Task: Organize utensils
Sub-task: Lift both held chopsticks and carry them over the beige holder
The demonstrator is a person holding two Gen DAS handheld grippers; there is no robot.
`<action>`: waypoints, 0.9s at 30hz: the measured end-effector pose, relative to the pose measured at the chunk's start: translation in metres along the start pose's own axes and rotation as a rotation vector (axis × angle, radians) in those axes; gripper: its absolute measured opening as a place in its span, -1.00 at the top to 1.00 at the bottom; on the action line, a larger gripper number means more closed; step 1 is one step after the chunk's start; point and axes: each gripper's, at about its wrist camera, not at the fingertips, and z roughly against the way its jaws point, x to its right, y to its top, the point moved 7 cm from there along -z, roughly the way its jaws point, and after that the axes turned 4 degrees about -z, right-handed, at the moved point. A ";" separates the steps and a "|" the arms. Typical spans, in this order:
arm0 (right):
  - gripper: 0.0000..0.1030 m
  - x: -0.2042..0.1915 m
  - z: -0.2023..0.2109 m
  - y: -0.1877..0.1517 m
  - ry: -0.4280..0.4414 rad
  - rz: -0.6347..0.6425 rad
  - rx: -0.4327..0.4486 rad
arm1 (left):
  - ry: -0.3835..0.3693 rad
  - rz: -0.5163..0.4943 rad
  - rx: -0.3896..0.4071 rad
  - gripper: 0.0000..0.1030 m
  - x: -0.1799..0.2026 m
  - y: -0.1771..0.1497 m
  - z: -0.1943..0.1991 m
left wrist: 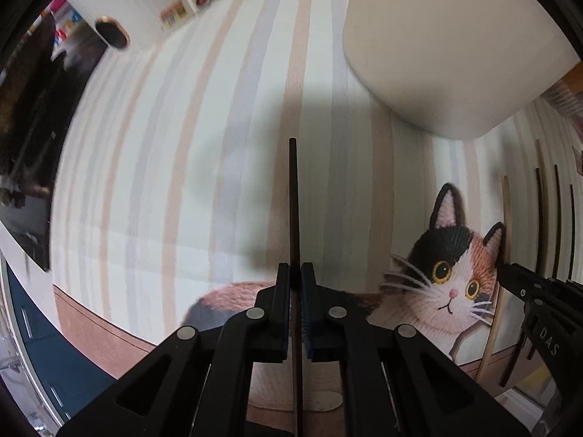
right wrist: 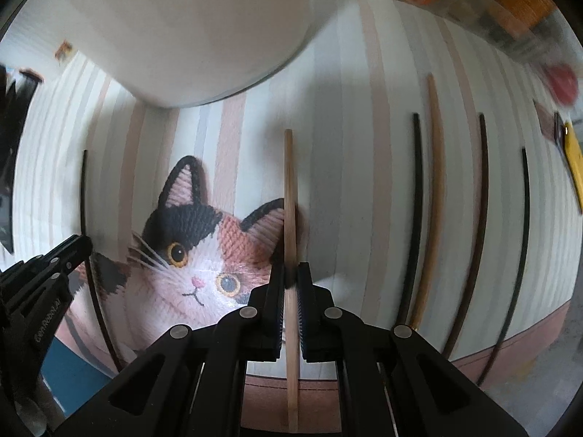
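left gripper (left wrist: 295,273): jaws pinch black chopstick (left wrist: 293,200) above mat | right gripper (right wrist: 290,273): jaws pinch bamboo chopstick (right wrist: 289,189) | risk: your thin sticks may pivot, miss white holder (right wrist: 175,36)

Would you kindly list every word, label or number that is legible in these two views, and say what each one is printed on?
"DAS": white letters on the black body of the right tool, seen in the left wrist view.
White lettering on the black body of the left tool, seen in the right wrist view: blurred, not reliably readable.
Colourful sticker on the white box at top left: too blurred to read.
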 end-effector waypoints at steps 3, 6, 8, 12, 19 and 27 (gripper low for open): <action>0.87 0.015 0.013 0.002 0.029 -0.035 0.043 | 0.001 -0.006 0.058 0.94 -0.003 0.009 0.021; 0.87 0.025 0.032 0.007 0.053 -0.062 0.104 | -0.002 0.006 0.116 0.94 -0.009 0.019 0.044; 0.87 0.031 0.048 0.009 0.067 -0.075 0.153 | -0.002 0.015 0.156 0.94 -0.013 0.025 0.060; 0.87 0.038 0.073 0.013 0.076 -0.086 0.235 | 0.005 0.025 0.231 0.95 -0.021 0.035 0.087; 0.87 0.040 0.104 0.019 0.110 -0.113 0.335 | -0.011 0.034 0.342 0.95 -0.031 0.047 0.127; 0.87 0.040 0.154 0.034 0.178 -0.136 0.442 | -0.027 0.049 0.439 0.96 -0.042 0.053 0.167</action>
